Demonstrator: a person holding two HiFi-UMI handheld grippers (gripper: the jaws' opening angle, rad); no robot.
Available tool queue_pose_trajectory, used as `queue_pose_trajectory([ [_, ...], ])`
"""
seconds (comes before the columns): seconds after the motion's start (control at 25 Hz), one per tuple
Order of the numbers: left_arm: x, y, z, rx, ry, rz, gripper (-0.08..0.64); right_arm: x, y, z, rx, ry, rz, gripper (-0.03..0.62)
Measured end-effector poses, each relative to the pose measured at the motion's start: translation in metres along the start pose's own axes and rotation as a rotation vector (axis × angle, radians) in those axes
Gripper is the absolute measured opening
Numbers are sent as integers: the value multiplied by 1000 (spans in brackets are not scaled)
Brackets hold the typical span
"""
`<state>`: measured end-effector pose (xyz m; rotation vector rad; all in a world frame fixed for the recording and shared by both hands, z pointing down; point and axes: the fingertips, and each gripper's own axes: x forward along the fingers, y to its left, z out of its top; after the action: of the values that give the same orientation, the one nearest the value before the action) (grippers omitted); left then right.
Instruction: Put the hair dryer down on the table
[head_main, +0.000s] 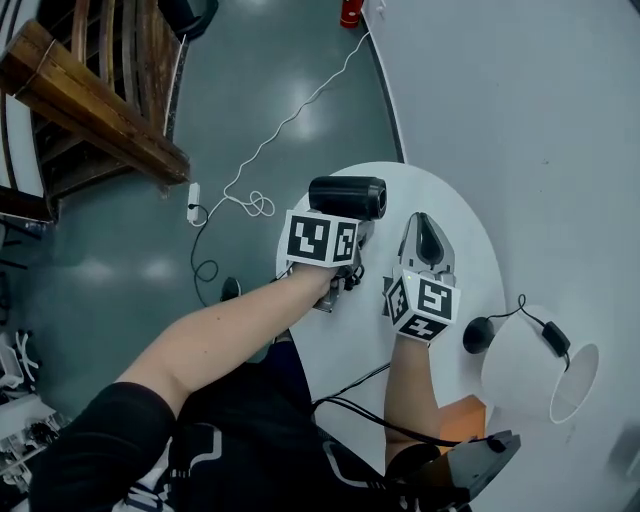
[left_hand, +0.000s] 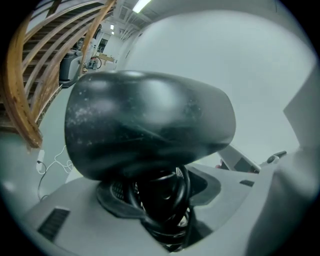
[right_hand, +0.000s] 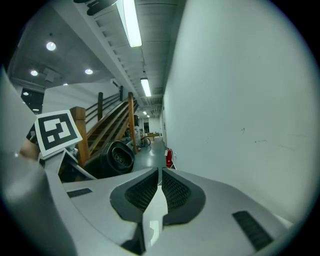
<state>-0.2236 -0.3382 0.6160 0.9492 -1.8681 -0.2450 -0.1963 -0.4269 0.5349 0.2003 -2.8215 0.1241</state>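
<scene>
**Hair dryer** (head_main: 347, 196). Black, with the barrel lying level. It is held over the far part of the round white table (head_main: 462, 228). Whether it touches the top cannot be told.
- Grip: the left gripper (left_hand: 160, 192) has its jaws pinched on the handle, which has the dryer's own cord coiled round it.
- Handling, as judged: a hard, smooth, stiff shell, fairly light, with its weight toward the barrel. It is likely to roll or tip once let go. The handle is the best hold; the coiled cord adds grip but may slip.

**Right gripper** (head_main: 424, 225). Just beside the hair dryer, on its right. Its jaws are pressed together on nothing.

**Lamp** (head_main: 540, 368), as it seems. White with a black cord, well apart from the hair dryer toward the person.

**White cable** (head_main: 290, 125). On the floor beyond the hair dryer.

**Hidden or unclear**
- From the head view, the marker cube covers the handle and the jaws.
- In the left gripper view, the barrel blocks the table beneath it.
- An orange thing (head_main: 465, 412) near the lamp is cut off and cannot be named.
</scene>
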Motion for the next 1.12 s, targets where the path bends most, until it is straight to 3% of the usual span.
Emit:
queue_pose_trajectory([
  [0.12,21,4,-3,-44,23,15,229,13,-7,-14,-19,20,6,28],
  [0.36,57,23,3,-125,57,38,229,31,-25,-45,32,61,-22,28],
  [0.72,93,36,1,-182,122,56,229,43,-43,-66,119,69,-42,29],
  [1.0,107,42,7,-196,124,92,229,50,-49,-79,149,82,-43,29],
  [1.12,107,45,8,-266,104,107,229,48,-49,-82,150,89,-45,29],
])
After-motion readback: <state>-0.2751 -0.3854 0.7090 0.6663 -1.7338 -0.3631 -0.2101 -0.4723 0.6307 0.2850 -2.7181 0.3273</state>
